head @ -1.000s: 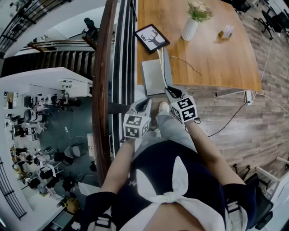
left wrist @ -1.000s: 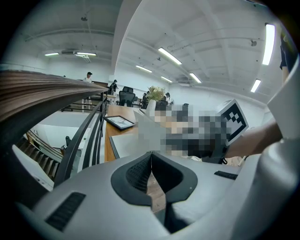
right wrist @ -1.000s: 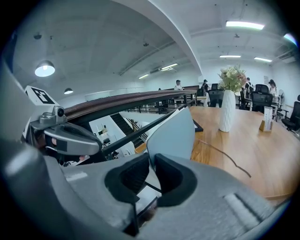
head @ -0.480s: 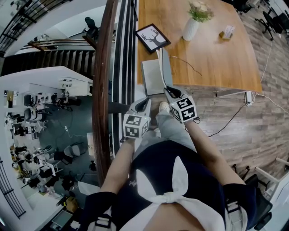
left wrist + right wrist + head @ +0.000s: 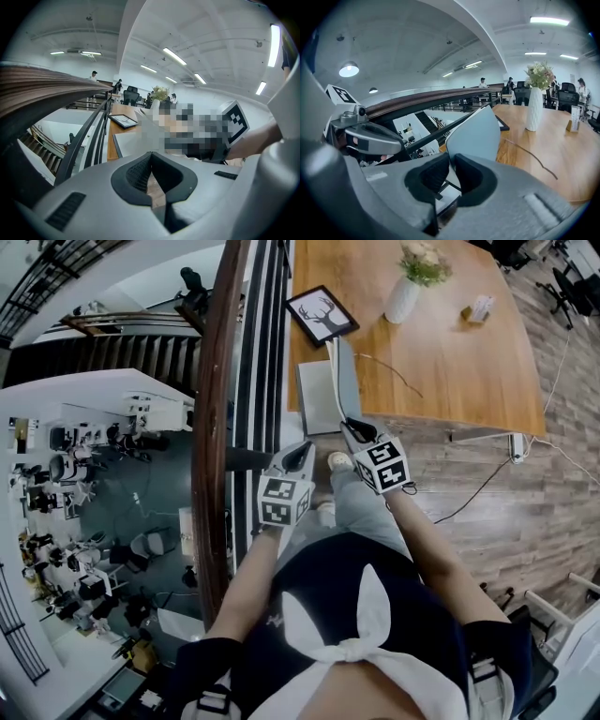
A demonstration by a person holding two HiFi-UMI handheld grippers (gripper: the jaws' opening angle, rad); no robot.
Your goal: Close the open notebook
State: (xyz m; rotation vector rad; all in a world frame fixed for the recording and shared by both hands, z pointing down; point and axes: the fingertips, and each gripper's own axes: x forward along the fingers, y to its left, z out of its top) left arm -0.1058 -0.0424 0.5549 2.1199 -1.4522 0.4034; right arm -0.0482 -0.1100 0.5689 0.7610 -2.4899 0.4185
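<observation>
The notebook [image 5: 317, 397] sits at the near left corner of the wooden table [image 5: 450, 352], close to the railing [image 5: 214, 427] and just in front of a framed deer picture [image 5: 321, 315]. It is open: one grey half lies flat on the table, while the other cover [image 5: 473, 133] stands nearly upright along its right side. The right tool [image 5: 349, 425] reaches down to the near edge of that raised cover. The right gripper view shows its jaws drawn narrow with the thin cover pinched between the dark pads [image 5: 433, 171] — the cover rises straight out of them. The left tool [image 5: 300, 454] hangs short of the table's edge, off the notebook, between the railing and the right tool. In the left gripper view its jaws meet at the tips with nothing between them, only floor showing through the gap behind. Farther back on the table stand a white vase of flowers [image 5: 403, 296] and a thin cable [image 5: 389, 371], well apart from the notebook.
</observation>
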